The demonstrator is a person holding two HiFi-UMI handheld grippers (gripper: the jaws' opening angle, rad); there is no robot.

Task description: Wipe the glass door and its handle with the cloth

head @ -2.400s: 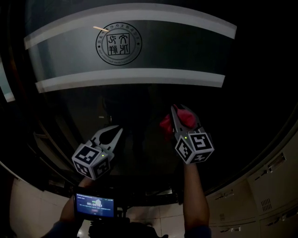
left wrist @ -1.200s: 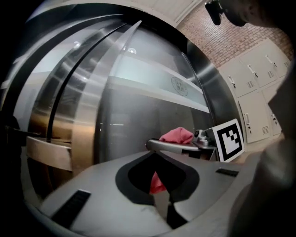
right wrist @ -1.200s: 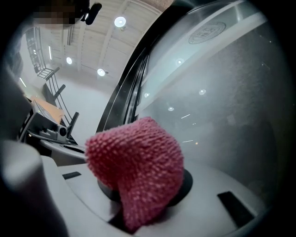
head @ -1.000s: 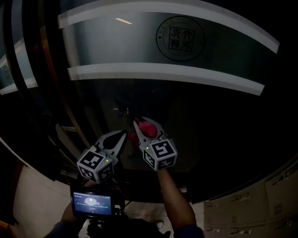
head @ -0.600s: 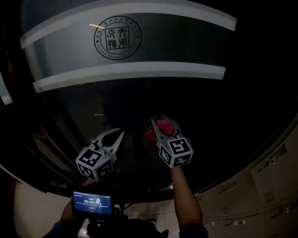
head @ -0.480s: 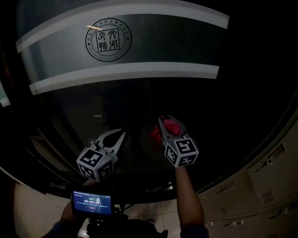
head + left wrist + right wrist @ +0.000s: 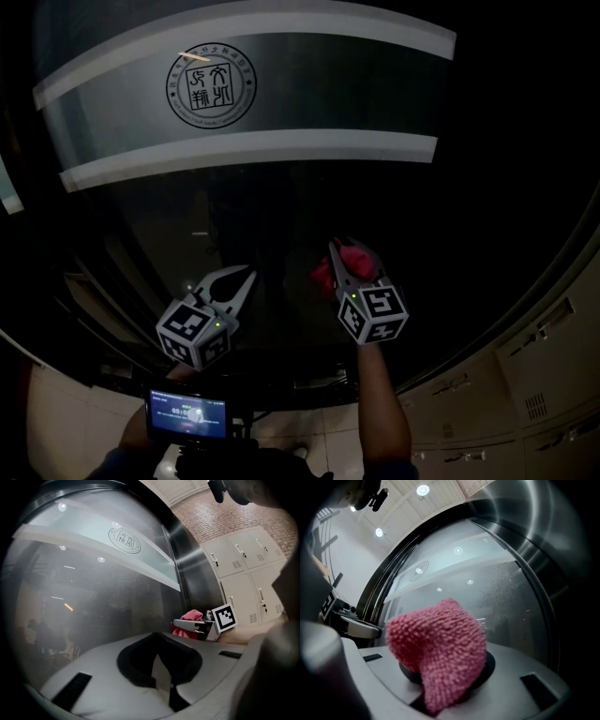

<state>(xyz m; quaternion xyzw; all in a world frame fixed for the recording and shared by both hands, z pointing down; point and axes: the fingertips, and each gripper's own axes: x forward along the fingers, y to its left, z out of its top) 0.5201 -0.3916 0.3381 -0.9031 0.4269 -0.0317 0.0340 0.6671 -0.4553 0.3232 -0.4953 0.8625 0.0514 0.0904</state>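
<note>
The right tool, its forearm reaching up from 6 o'clock, is clamped on the pink cloth, held up to the dark glass door. At its 9 o'clock the left tool sits slightly lower, jaws together and empty, aimed toward 1 o'clock.

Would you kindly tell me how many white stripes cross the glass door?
2: the upper stripe above the round seal, the lower stripe below it, higher than the cloth. None looks hidden.

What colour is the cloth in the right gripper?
The cloth is pink; the right gripper view shows it best.
</note>
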